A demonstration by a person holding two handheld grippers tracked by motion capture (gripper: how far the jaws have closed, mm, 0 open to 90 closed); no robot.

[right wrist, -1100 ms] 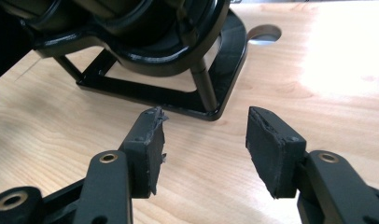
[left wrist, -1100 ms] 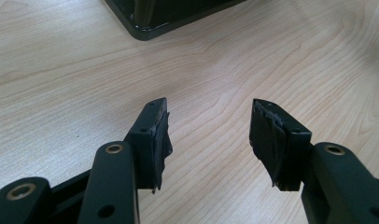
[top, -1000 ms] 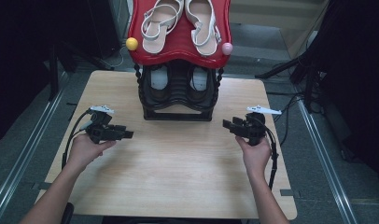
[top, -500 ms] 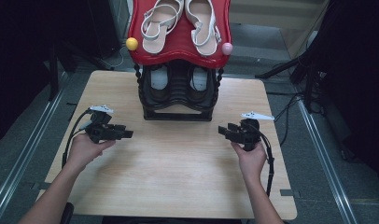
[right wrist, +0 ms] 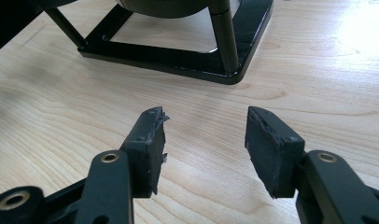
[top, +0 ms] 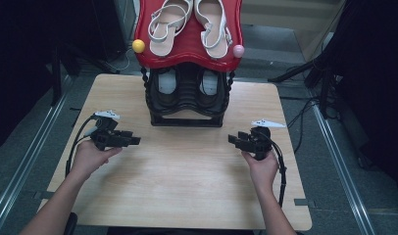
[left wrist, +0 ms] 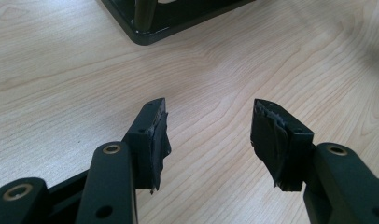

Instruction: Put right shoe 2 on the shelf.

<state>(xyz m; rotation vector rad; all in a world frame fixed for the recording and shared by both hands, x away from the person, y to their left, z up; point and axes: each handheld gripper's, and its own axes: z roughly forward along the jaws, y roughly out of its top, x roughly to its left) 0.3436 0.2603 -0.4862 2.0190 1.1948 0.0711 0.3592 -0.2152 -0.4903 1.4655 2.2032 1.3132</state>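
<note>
Left tongs [top: 133,140] are held low over the left part of the wooden surface [top: 187,181], tips pointing right toward the middle. In the left gripper view the left tongs [left wrist: 208,128] stand wide apart with bare wood between the jaws; nothing is gripped. The padding on the jaw faces looks frayed.

Right tongs [top: 232,139] are held over the right part of the surface, tips pointing left. In the right gripper view the right tongs [right wrist: 204,133] are likewise spread wide and hold nothing.

The two tools face each other, well apart, with open wood between them.

A black shoe rack [top: 186,100] stands at the far middle of the surface, beyond both tools and touched by neither. Its base frame [right wrist: 178,58] lies near, ahead of the right jaws; one corner of the frame [left wrist: 150,32] is seen ahead of the left jaws. A pair of dark shoes [top: 167,83] sits on the lower tier. A red top shelf [top: 187,46] carries a pair of pale sandals [top: 214,24]. A yellow ball [top: 138,46] caps the shelf's left corner, a pink ball [top: 238,50] its right.
</note>
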